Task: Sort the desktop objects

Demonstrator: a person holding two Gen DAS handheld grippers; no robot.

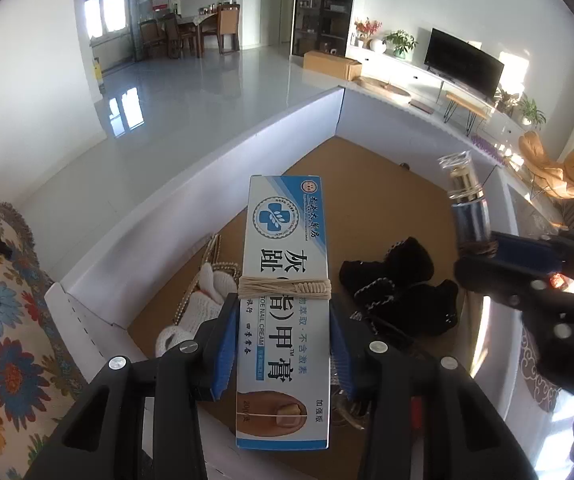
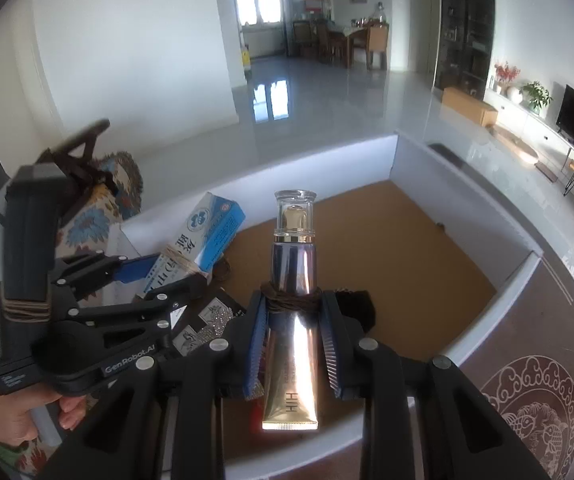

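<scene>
The left gripper [image 1: 283, 344] has its jaws clamped on the long sides of a white and blue toenail cream box [image 1: 283, 312], which runs up the centre of the left wrist view with a band of pale string [image 1: 285, 290] wound round it just above the pads. The right gripper [image 2: 293, 340] has its jaws closed on a gold and silver cosmetic tube [image 2: 293, 320], clear cap uppermost, a dark cord [image 2: 289, 300] looped round it at pad height.

Both things hang over an open white-walled carton [image 1: 207, 184] with a brown cardboard floor. Under the box, at the lower middle of the left wrist view, lie a white knitted glove [image 1: 203, 300] and a black fabric bundle [image 1: 399, 284]; the right wrist view shows patterned cards [image 2: 207, 320] at its lower left.

The tube looks the likelier to slip: its skin is glossy and tapers, and the pads hold only its lower half, so a quick swing could let it tilt or slide out. The box is light card and may crush or twist if squeezed harder. The two grippers sit close together, the left one filling the left side of the right wrist view, so they may knock each other or the carton wall. A careless drop may land either thing on the glove or bundle, mixing the groups.
</scene>
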